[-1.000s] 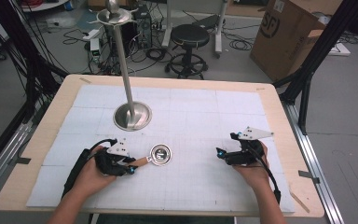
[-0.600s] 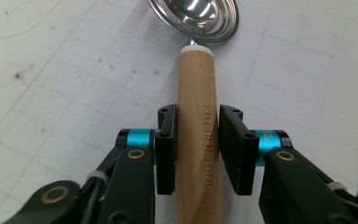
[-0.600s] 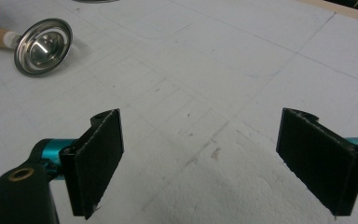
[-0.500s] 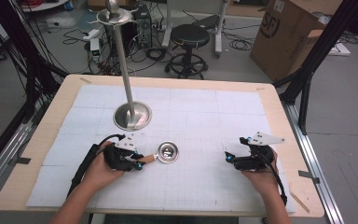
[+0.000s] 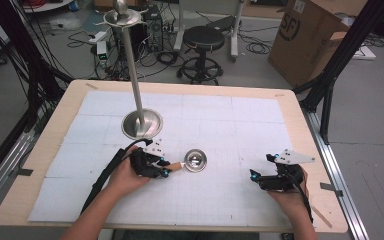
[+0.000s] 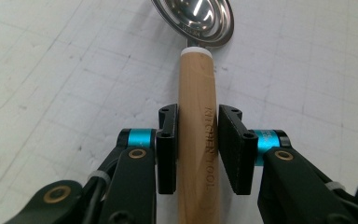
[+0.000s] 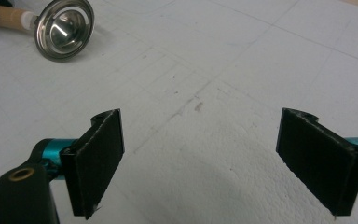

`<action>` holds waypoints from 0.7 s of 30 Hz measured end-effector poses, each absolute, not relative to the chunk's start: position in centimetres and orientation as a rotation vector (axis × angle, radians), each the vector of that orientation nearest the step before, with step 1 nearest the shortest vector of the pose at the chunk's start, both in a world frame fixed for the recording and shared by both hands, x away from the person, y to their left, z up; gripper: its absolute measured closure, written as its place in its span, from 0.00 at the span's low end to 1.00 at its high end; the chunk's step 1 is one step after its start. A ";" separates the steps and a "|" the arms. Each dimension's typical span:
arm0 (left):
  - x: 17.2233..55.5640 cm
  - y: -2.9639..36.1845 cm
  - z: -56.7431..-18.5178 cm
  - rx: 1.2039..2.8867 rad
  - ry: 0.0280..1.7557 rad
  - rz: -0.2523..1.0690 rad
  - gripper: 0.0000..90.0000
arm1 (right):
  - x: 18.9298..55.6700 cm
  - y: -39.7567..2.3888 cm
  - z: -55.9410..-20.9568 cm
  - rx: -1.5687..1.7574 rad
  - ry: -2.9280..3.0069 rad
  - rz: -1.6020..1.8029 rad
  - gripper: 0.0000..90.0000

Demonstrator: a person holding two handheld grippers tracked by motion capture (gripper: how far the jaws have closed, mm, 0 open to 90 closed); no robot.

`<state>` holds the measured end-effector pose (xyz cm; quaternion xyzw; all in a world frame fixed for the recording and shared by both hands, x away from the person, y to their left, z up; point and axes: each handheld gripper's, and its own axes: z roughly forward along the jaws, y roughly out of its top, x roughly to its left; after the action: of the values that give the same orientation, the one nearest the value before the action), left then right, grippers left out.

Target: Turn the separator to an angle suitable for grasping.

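A small steel ladle with a wooden handle lies low over the white gridded sheet. My left gripper is shut on that handle, bowl pointing right. In the left gripper view both pads press the handle, which is stamped "KITCHEN TOOL", and the bowl lies beyond. My right gripper stands open at the front right, with nothing between its jaws. The right gripper view shows its wide gap over bare sheet, and the ladle bowl far off at upper left.
A tall metal stand, with a round base and a thin pole topped by a dish, stands behind the left hand. The wooden table ends a little past the right gripper. Beyond it are a stool, cables and a cardboard box.
My left gripper has carried the ladle to the right along the table. The right hand has drifted right and toward the front edge, jaws still wide.
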<state>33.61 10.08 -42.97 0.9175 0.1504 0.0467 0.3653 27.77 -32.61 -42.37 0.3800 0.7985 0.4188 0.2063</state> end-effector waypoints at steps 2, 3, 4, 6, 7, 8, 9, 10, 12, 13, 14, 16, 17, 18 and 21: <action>33.7 9.7 -43.1 2.357 0.379 0.123 0.77 | 27.7 -32.7 -42.4 1.059 2.224 1.166 0.15; 33.7 9.6 -43.1 2.364 0.378 0.127 0.76 | 27.6 -32.7 -42.4 1.061 2.224 1.167 0.15; 33.7 9.5 -43.2 2.364 0.381 0.130 0.76 | 27.6 -32.7 -42.4 1.061 2.224 1.167 0.15; 33.7 9.5 -43.3 2.369 0.384 0.137 0.67 | 27.6 -32.7 -42.3 1.058 2.224 1.170 0.15; 33.6 9.6 -43.3 2.369 0.390 0.136 0.67 | 27.6 -32.7 -42.3 1.058 2.224 1.170 0.15; 33.5 9.7 -43.2 2.364 0.393 0.134 0.63 | 27.7 -32.5 -42.3 1.054 2.227 1.173 0.15; 33.4 9.8 -43.1 2.362 0.395 0.143 0.63 | 27.7 -32.5 -42.3 1.054 2.227 1.173 0.15; 33.3 9.9 -43.1 2.357 0.398 0.149 0.61 | 27.8 -32.5 -42.3 1.050 2.228 1.174 0.15; 33.0 10.3 -43.1 2.347 0.407 0.158 0.60 | 28.1 -32.2 -42.2 1.042 2.228 1.184 0.15; 32.8 10.5 -43.1 2.345 0.419 0.160 0.59 | 28.3 -32.1 -42.1 1.033 2.228 1.188 0.15; 32.7 10.8 -43.1 2.355 0.427 0.162 0.58 | 28.5 -31.9 -42.1 1.028 2.229 1.194 0.15; 32.3 11.6 -43.3 2.343 0.447 0.169 0.58 | 29.0 -31.4 -41.9 1.015 2.230 1.204 0.15; 32.2 12.1 -43.3 2.335 0.464 0.163 0.58 | 29.2 -31.1 -41.9 1.011 2.233 1.213 0.15; 32.1 12.5 -43.3 2.338 0.472 0.166 0.58 | 29.4 -30.8 -41.8 1.003 2.238 1.219 0.15; 31.9 13.8 -43.4 2.348 0.505 0.180 0.58 | 30.0 -29.9 -41.7 0.972 2.255 1.225 0.15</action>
<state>31.86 13.78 -43.40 0.9101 0.1956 0.0697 0.3586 30.02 -29.89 -41.70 0.3472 0.8055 0.4376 0.1977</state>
